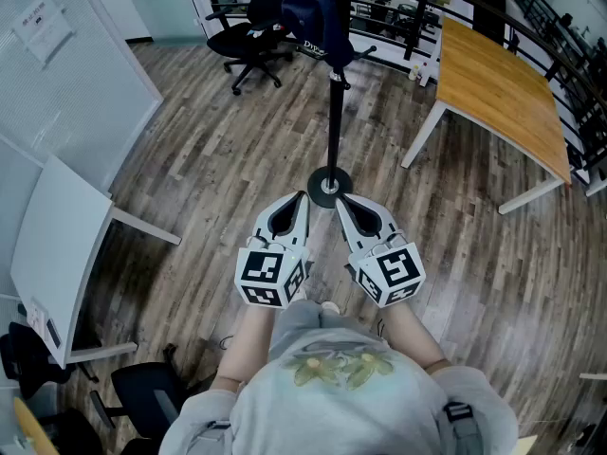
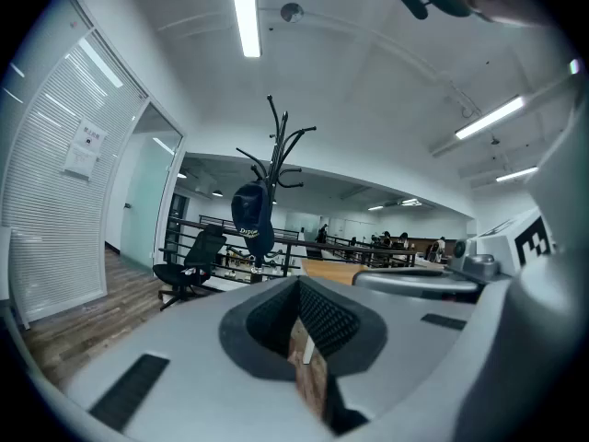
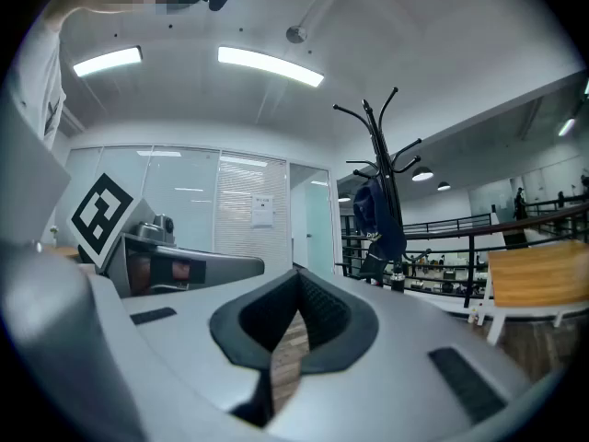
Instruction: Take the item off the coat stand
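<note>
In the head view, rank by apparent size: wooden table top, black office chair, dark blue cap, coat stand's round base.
1. Light wooden table top
2. Black office chair
3. Dark blue cap hanging on the stand; it is nearer the camera, so its size is flattered
4. Round black base of the coat stand

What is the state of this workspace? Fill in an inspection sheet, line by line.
Surface: wood-plank floor.
Job's things: dark blue cap hangs on the black coat stand, not yet taken.
Clutter: nothing seen.
Grippers: left gripper and right gripper both shut, nothing between the fingers, side by side, pointing toward the stand.
Cables: nothing seen.
Surroundings: wooden table, black office chair, white table, railing.
</note>
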The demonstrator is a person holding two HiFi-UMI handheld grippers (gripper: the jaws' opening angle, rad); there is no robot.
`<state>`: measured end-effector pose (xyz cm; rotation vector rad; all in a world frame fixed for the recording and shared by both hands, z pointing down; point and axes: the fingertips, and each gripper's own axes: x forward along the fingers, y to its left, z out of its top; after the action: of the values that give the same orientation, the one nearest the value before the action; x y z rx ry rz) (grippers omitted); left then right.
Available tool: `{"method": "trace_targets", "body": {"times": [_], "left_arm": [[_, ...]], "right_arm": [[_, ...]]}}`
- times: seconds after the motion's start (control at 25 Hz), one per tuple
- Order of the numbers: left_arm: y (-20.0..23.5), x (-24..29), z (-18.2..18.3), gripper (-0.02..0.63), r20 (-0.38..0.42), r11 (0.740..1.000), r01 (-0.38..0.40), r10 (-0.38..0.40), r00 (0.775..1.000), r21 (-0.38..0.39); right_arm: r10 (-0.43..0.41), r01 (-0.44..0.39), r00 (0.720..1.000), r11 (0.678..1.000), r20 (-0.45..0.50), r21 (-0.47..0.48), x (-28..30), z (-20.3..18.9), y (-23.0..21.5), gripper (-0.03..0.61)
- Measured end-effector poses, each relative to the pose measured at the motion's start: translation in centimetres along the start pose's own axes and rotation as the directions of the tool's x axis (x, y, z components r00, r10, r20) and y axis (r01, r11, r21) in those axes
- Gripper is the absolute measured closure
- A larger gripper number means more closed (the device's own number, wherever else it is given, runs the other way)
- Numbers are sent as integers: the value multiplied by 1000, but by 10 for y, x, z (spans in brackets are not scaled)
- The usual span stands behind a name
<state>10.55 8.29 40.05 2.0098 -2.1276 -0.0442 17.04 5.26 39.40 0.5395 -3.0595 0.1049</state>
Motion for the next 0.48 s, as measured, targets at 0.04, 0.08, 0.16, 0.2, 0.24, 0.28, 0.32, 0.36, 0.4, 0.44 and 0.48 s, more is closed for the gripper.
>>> {"method": "trace_targets", "body": {"times": [0.04, 0.08, 0.16, 0.2, 0.24, 0.28, 0.32, 0.36, 0.4, 0.44, 0.48], "left_arm": [[3, 2, 2, 598, 1, 1000, 7, -7, 1000, 7], [7, 4, 4, 598, 1, 1000, 14, -14, 1000, 13], [15, 6, 7, 598, 3, 999, 23, -23, 1000, 22], [19, 7, 9, 598, 3, 999, 26, -26, 1000, 24], [23, 9, 10, 598, 4, 999, 28, -28, 1000, 26], [27, 11, 12, 598, 4, 999, 31, -31, 1000, 27], [31, 13, 13, 599, 4, 999, 34, -34, 999, 28], [36, 16, 15, 598, 4, 999, 38, -38, 999, 30], [41, 19, 16, 598, 5, 999, 44, -44, 999, 31], [46, 21, 18, 598, 5, 998, 50, -50, 999, 32], [52, 23, 19, 598, 4, 998, 57, -58, 998, 35]], "right_arm": [[-6, 6, 1000, 1000, 6, -4, 4, 2, 0, 572], [-11, 11, 1000, 1000, 12, -7, 8, 3, 0, 572], [-14, 14, 1000, 1000, 25, -6, 16, 6, 1, 572], [-14, 14, 999, 1000, 31, -2, 20, 6, 2, 572], [-16, 16, 999, 1000, 35, 2, 24, 7, 2, 572], [-19, 19, 999, 1000, 38, 5, 29, 7, 1, 572], [-23, 23, 999, 1000, 41, 5, 33, 8, 0, 572], [-27, 27, 999, 1000, 45, 2, 38, 10, -1, 572], [-33, 33, 998, 999, 50, -2, 43, 12, -1, 572], [-39, 39, 998, 999, 55, -6, 50, 15, -2, 572], [-46, 47, 997, 999, 58, -6, 56, 16, -2, 572]]}}
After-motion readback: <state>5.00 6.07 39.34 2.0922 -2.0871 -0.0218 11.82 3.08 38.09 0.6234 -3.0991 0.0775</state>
